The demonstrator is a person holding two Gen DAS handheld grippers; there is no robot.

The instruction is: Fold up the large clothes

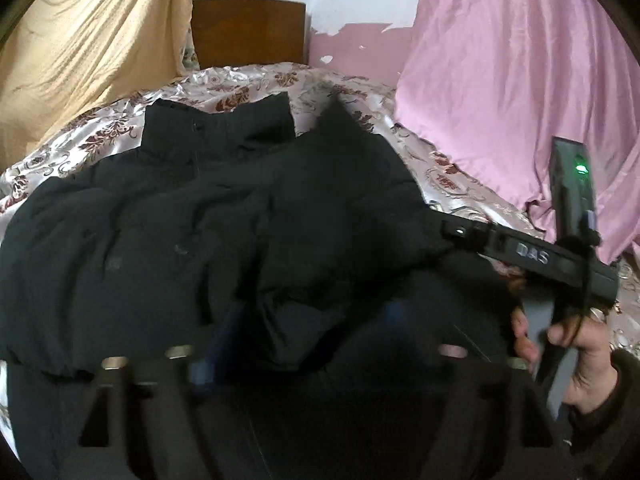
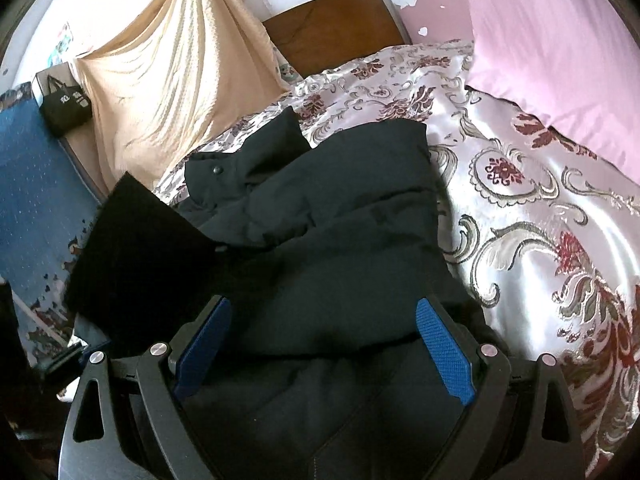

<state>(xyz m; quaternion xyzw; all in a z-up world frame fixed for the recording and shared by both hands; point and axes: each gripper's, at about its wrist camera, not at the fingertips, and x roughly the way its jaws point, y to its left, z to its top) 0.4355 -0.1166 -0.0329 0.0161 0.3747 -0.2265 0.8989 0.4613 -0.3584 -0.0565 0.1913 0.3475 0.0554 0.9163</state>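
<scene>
My right gripper (image 2: 324, 354) is over the jacket (image 2: 320, 240), blue pads (image 2: 444, 356) spread wide apart, with dark padded fabric bulging up between them and nothing pinched. The jacket lies crumpled on the bedspread (image 2: 540, 220), collar toward the headboard (image 2: 336, 24), one snap showing near the collar edge. From my left gripper (image 1: 316, 356) the view is smeared and dark (the fingers are just blurred shapes low in the frame), so I cannot tell whether they are apart or together; the jacket (image 1: 180, 232) fills the space ahead of them. In that same view my right hand (image 1: 580, 344) grips its tool's handle at the jacket's right edge, a green light glowing on the unit above. A pink sheet (image 1: 520, 80) hangs on the right, a cream sheet (image 1: 80, 48) on the left. A black bag (image 2: 66, 108) sits off by the bed's far left side.
</scene>
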